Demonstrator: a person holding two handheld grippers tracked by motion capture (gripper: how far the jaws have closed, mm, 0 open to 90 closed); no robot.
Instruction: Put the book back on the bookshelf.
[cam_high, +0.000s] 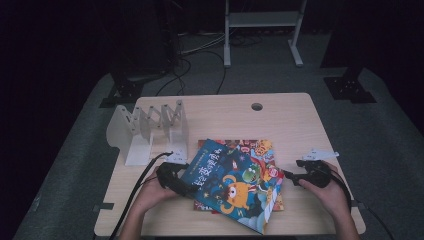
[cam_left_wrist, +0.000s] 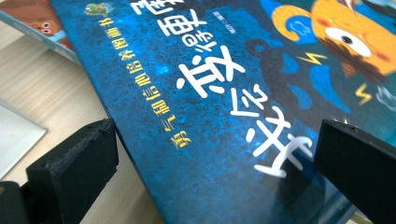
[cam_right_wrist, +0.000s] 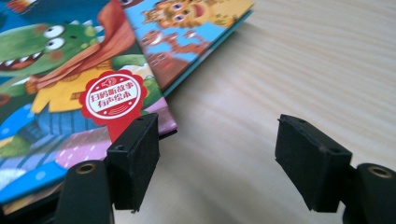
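A dark blue picture book (cam_high: 235, 187) lies skewed on top of a small stack of colourful books (cam_high: 257, 149) at the table's front middle. My left gripper (cam_high: 186, 187) is at the blue book's left edge. In the left gripper view its jaws (cam_left_wrist: 215, 154) stand wide apart, one beside the blue book (cam_left_wrist: 210, 93) over the table, the other over the cover, so it is open. My right gripper (cam_high: 289, 175) sits at the stack's right side, open. Its left jaw is at the corner of a crocodile-cover book (cam_right_wrist: 70, 79), and between the jaws (cam_right_wrist: 217, 140) there is bare table.
A white folding book rack (cam_high: 150, 131) stands at the back left of the wooden table (cam_high: 280, 120), just behind my left hand. A cable hole (cam_high: 257, 106) is near the far edge. A tiger-cover book (cam_right_wrist: 187, 28) lies under the crocodile one.
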